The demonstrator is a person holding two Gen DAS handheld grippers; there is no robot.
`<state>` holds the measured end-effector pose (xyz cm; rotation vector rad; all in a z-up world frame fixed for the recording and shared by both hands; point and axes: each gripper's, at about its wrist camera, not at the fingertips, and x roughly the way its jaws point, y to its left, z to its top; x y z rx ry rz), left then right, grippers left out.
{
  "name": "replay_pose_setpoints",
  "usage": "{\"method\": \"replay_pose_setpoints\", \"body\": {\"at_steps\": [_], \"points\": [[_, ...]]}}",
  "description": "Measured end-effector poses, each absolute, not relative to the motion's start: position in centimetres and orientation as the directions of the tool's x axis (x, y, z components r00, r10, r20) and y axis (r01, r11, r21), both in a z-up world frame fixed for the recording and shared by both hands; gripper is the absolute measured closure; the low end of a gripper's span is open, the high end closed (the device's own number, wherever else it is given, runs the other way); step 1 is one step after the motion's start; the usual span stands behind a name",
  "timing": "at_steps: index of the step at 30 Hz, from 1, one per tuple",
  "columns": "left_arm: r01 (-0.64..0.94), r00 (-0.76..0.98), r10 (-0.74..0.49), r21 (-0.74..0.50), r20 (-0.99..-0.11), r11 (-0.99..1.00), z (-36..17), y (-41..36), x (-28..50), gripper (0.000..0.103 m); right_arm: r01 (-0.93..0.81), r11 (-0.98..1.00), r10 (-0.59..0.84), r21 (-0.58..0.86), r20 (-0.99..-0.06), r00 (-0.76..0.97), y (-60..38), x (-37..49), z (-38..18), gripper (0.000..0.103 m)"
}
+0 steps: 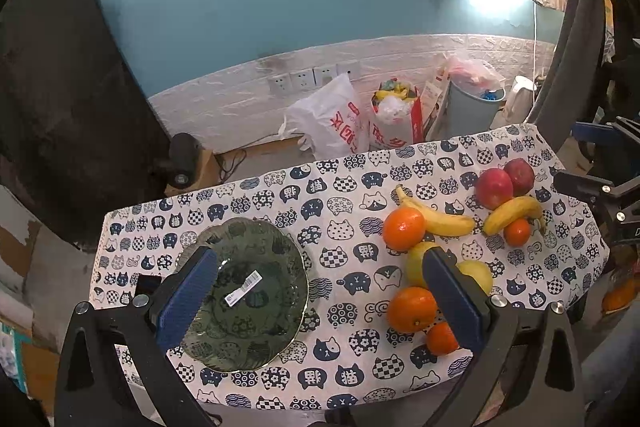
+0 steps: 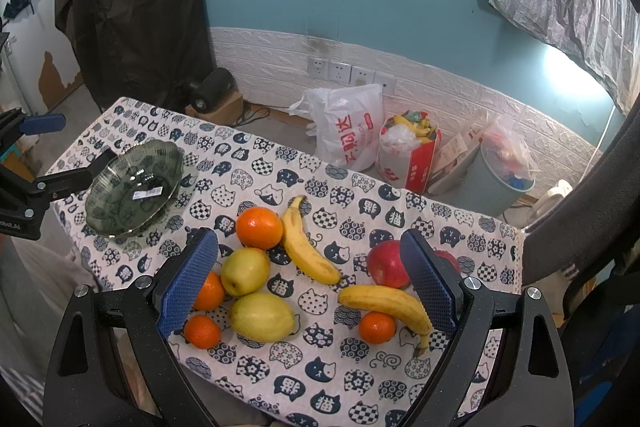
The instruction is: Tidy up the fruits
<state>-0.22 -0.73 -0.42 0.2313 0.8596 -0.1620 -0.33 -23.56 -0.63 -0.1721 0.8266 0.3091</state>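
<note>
We hold both sets of fingers apart and empty. Between the left gripper's (image 1: 320, 291) fingers sits the empty glass bowl (image 1: 244, 295), ready to receive; the loose fruit (image 2: 256, 315) lies between the right gripper's (image 2: 308, 283) fingers, on the surface (image 2: 320, 371).

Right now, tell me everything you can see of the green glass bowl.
The green glass bowl is dark, translucent and shallow, with a scalloped rim and ribbed walls; the cat-print tablecloth shows through it. It sits upright on the cloth, apart from the fruit. It holds nothing; a white barcode sticker lies on its bottom. In the right wrist view the left hand-held gripper reaches to its rim; contact is unclear.
</note>
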Motion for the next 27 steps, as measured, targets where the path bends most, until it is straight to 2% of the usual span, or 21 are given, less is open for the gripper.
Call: {"method": "replay_pose_setpoints", "body": {"at_steps": [27], "points": [[0.257,0.647,-0.064,0.139,-0.76,0.956,-0.7,-1.05,-0.3,0.0,-0.337,0.941,0.202,-0.031,-0.747,0.633,-23.51,-0.46,-0.7,0.012]]}}
